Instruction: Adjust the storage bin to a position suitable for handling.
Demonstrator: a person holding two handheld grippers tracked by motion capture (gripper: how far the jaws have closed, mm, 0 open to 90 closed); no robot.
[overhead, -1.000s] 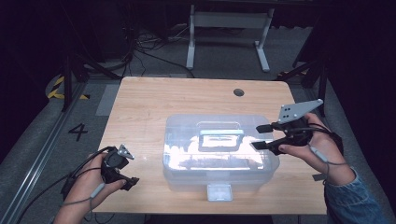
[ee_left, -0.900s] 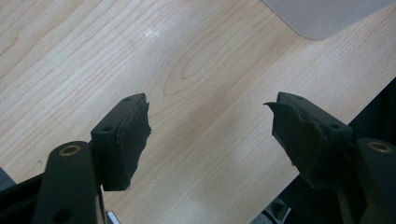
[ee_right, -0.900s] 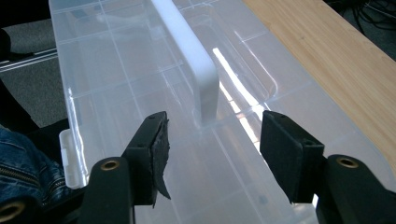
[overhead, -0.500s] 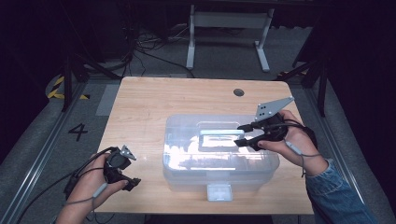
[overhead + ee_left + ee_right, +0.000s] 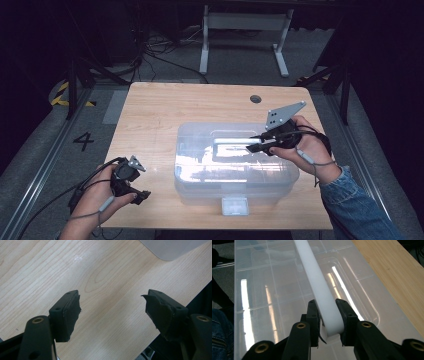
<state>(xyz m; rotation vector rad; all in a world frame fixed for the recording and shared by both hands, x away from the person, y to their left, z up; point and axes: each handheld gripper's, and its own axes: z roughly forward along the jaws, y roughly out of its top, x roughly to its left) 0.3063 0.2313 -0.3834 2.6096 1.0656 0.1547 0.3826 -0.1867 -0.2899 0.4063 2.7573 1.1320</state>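
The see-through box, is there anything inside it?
The clear box shows divider lines through its lid, but glare hides whether the compartments hold anything. On top lies its white handle, which the right gripper is clamping.

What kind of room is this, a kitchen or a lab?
Probably a lab or workshop, not a kitchen. A bare wooden table stands on a grey floor with loose cables, a painted number 4 and yellow-black hazard tape.

Setting: lab or test bay. Light wood tabletop (image 5: 165, 107) with cable hole (image 5: 255, 99) sitting on grey floor; loose cables (image 5: 160, 47) lying upper left; hazard tape (image 5: 62, 95) and painted "4" (image 5: 83, 141) marking floor at left.
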